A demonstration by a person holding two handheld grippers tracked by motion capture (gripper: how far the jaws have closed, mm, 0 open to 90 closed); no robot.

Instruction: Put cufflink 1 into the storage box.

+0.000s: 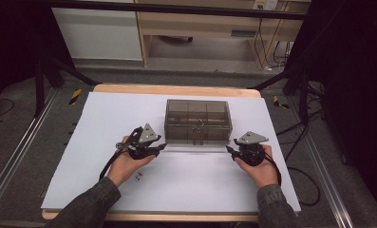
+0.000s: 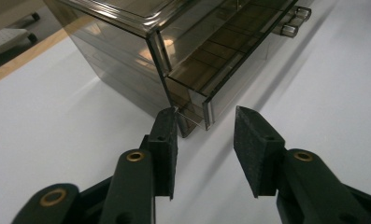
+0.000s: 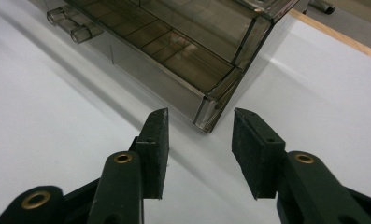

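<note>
We see a smoky, see-through plastic drawer box [image 1: 197, 121] standing near the middle of a white sheet [image 1: 96, 156] that covers the desk [image 1: 176, 89]. Its bottom drawer [image 2: 220, 70] sits pulled out a little toward us, with two small clear handles [image 2: 293, 22] on its front. We hold a gripper in each hand, one at each front corner of the box. The left gripper [image 2: 205, 135] has its jaws partly open, and the drawer's corner stands between them; one pad looks just at that corner, though we cannot tell if it presses. The right gripper [image 3: 201, 135] also has its jaws partly open, with the opposite drawer corner just ahead of the gap, not touched. A small dark object [image 1: 138, 176] lies on the sheet beside our left hand [image 1: 124, 164].
</note>
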